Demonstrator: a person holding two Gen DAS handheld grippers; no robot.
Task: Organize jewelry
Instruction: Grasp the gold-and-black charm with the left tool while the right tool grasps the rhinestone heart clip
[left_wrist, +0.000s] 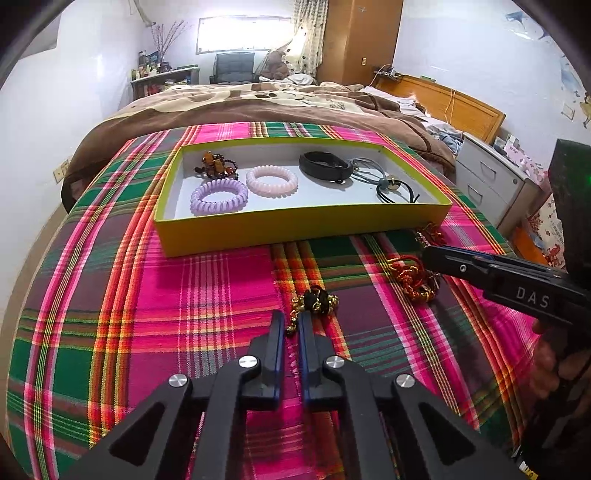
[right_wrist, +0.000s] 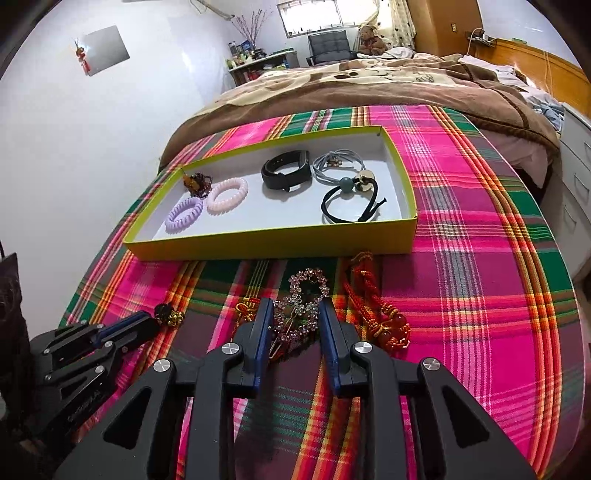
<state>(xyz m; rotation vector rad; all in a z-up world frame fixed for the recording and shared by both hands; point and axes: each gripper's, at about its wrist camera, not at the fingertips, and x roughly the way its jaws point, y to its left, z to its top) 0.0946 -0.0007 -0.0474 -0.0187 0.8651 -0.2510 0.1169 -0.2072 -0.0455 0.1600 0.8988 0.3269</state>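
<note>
Gathering loose jewelry off the plaid cloth (left_wrist: 184, 295) near the tray's (left_wrist: 295, 229) front wall: left gripper (left_wrist: 291, 325) pinching black-and-gold bracelet (left_wrist: 317, 301), right gripper (right_wrist: 295, 314) half-closed astride rhinestone clip (right_wrist: 301, 299), unclamped; next, lifting both into tray.

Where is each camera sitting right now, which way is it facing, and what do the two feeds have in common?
Left wrist: rides the left gripper, looking forward and down at the plaid cloth; its fingers are closed on the black-and-gold piece; the right gripper and a hand enter from the right.
Right wrist: rides the right gripper, looking forward and down; its fingers bracket the rhinestone piece; the left gripper shows lower left.
Shared: the yellow tray, red cords and bed.
</note>
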